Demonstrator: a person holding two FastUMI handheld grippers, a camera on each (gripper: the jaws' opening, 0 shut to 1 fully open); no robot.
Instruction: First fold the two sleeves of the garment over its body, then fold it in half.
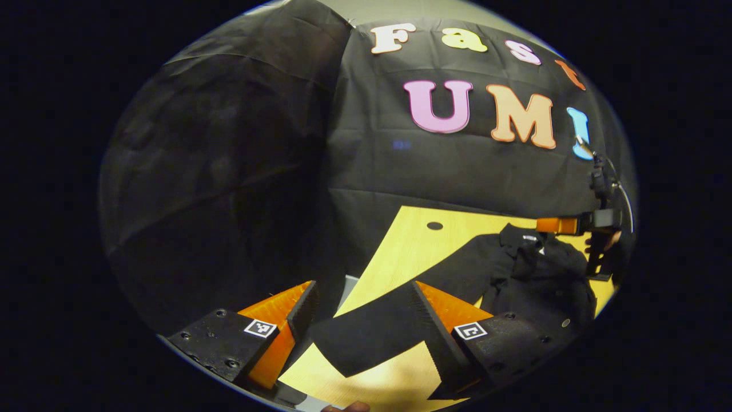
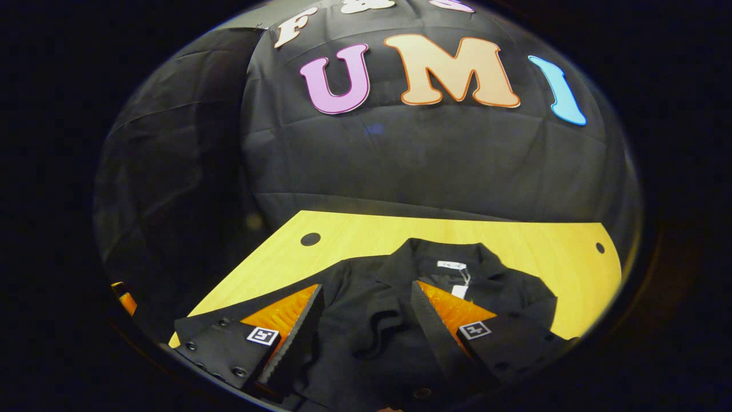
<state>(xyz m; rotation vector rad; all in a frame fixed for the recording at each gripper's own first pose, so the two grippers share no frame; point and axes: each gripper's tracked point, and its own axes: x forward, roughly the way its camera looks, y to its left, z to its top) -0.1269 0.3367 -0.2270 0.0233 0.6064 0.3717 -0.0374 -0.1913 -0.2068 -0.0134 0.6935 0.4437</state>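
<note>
A black collared garment (image 2: 400,343) lies on the yellow table (image 2: 543,240), its collar and white label (image 2: 452,265) toward the booth wall. My right gripper (image 2: 366,286) hovers open over the garment's chest, where a fold of cloth is bunched. In the left gripper view one sleeve (image 1: 372,332) stretches flat from the garment's body (image 1: 537,274) toward me. My left gripper (image 1: 363,286) stands open with this sleeve lying between and below its fingers. The right gripper (image 1: 549,225) appears far off above the collar, held by a hand (image 1: 606,240).
The table (image 1: 412,240) has round holes near its back edge (image 2: 310,238) (image 2: 599,247). Its left edge runs diagonally close to my left gripper. Black cloth walls close the booth behind and to the left.
</note>
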